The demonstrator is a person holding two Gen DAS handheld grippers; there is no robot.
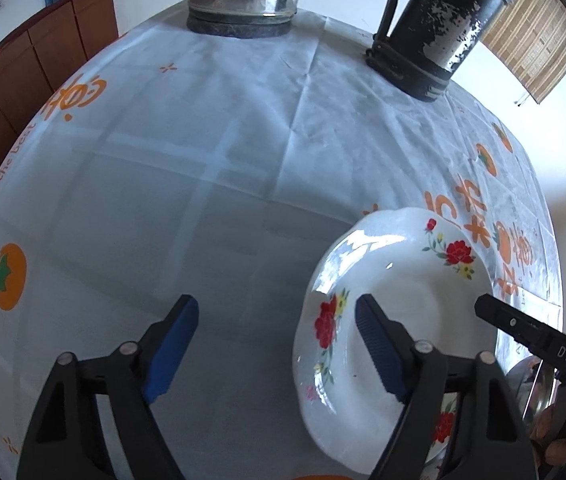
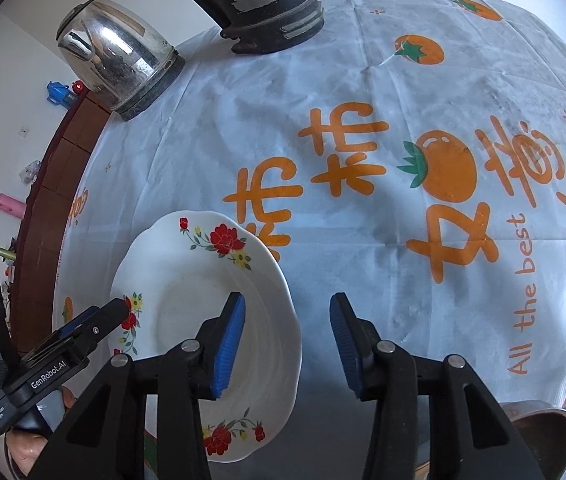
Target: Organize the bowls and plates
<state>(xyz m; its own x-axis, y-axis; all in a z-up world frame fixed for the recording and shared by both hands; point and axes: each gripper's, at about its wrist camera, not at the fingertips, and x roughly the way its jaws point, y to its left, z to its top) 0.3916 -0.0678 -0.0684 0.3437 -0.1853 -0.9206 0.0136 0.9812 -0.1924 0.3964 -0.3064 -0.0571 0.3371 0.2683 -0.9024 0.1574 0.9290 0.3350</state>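
Flowered plate flanked by two spread grippers.
Left gripper and right gripper are held open above it, nothing gripped.

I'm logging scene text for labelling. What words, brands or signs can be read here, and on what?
"All the best": tablecloth, printed in orange.
"GenRobot.AI": left hand-held gripper body.
"DAS": right hand-held gripper finger.
Large orange Chinese characters on the tablecloth: not confidently readable.
Small white label on the left hand-held gripper: too small.
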